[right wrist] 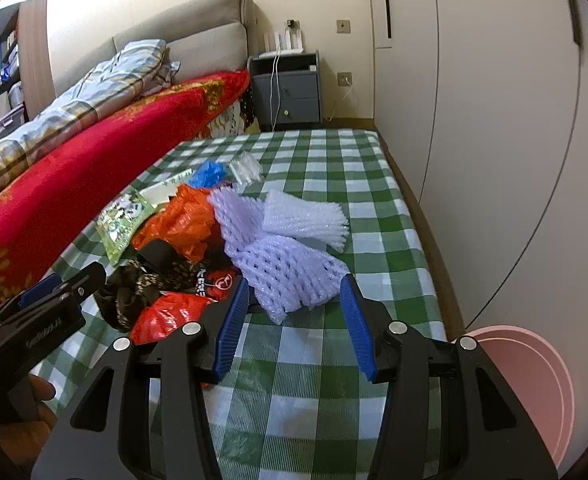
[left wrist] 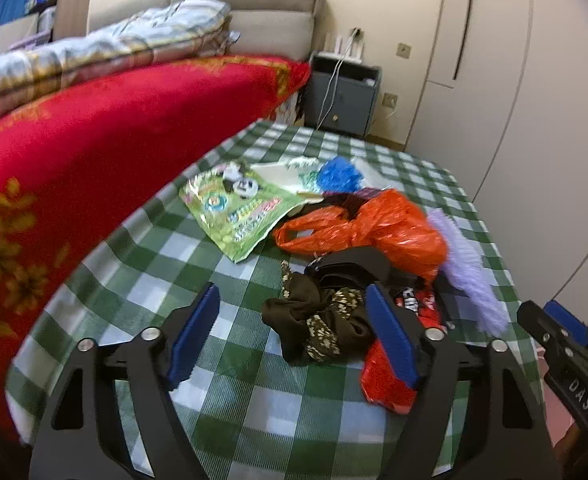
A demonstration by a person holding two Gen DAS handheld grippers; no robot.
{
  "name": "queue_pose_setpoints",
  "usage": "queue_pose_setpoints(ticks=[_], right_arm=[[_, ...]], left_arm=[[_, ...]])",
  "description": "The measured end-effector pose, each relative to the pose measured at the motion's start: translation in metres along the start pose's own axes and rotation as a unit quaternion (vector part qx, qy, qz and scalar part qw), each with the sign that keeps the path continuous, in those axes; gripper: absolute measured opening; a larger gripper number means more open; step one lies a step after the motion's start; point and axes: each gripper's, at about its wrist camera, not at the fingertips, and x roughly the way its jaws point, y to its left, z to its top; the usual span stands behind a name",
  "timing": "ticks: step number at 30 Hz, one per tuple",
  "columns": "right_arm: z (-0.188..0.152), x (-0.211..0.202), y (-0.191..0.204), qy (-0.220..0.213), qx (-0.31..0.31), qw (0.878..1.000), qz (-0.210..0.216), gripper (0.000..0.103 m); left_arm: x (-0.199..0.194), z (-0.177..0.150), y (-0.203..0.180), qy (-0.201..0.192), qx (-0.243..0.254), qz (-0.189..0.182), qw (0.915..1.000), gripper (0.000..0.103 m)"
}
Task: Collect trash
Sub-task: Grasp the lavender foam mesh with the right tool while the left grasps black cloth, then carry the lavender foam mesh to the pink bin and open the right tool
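Nearest, both grippers stand wide with empty fingers: left gripper (left wrist: 294, 336) beside the dark patterned rag (left wrist: 318, 320), right gripper (right wrist: 294, 316) at two lavender foam nets (right wrist: 286, 264). Risk: nets snag together. Farther on the bench (right wrist: 334, 360): one orange bag (left wrist: 374, 228), one green wrapper (left wrist: 238, 208).

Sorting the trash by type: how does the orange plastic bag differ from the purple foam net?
The orange plastic bag is a smooth, shiny, crumpled film; the purple foam net is pale, matte mesh with open holes. The bag lies amid the pile; the net sits at its edge. Both rest on the checked cloth.
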Motion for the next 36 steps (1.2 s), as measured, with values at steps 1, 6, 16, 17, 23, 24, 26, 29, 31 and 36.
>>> queue_pose_setpoints(ticks=[1,6,16,17,23,24,26,29,31,36], right_arm=[[0.0,0.006,0.0,0.004,0.0,1.0,0.0,0.048],[-0.001,0.021,0.003,0.017,-0.003,1.0,0.005,0.048],[-0.006,0.035,0.005,0.041,-0.006,0.999,0.014,0.02],[-0.006,0.035,0.005,0.043,-0.007,0.999,0.018,0.013],[-0.002,0.02,0.015,0.024,-0.03,0.999,0.032,0.01],[-0.001,0.018,0.016,0.021,-0.032,0.999,0.033,0.01],[0.001,0.01,0.019,0.015,-0.035,0.999,0.038,0.01],[0.002,-0.003,0.021,0.007,-0.039,0.998,0.045,0.01],[0.003,-0.012,0.022,0.0,-0.041,0.998,0.045,0.01],[0.004,-0.043,0.017,-0.018,-0.036,0.998,0.038,0.01]], left_arm=[[0.005,-0.001,0.0,0.007,-0.004,-0.003,1.0,0.068],[0.019,-0.003,0.0,0.023,-0.008,-0.003,0.9997,0.064],[0.036,-0.006,0.005,0.053,-0.022,-0.007,0.9983,0.041],[0.036,-0.006,0.005,0.054,-0.022,-0.009,0.9982,0.035],[0.025,-0.002,0.002,0.039,-0.016,-0.018,0.999,0.012],[0.022,0.0,0.002,0.035,-0.015,-0.019,0.9991,0.012],[0.017,0.001,0.002,0.03,-0.015,-0.02,0.9992,0.011],[0.005,0.004,0.003,0.015,-0.013,-0.02,0.9996,0.01],[-0.002,0.005,0.003,0.006,-0.01,-0.02,0.9997,0.01],[-0.024,0.007,0.004,-0.017,-0.001,-0.025,0.9995,0.01]])
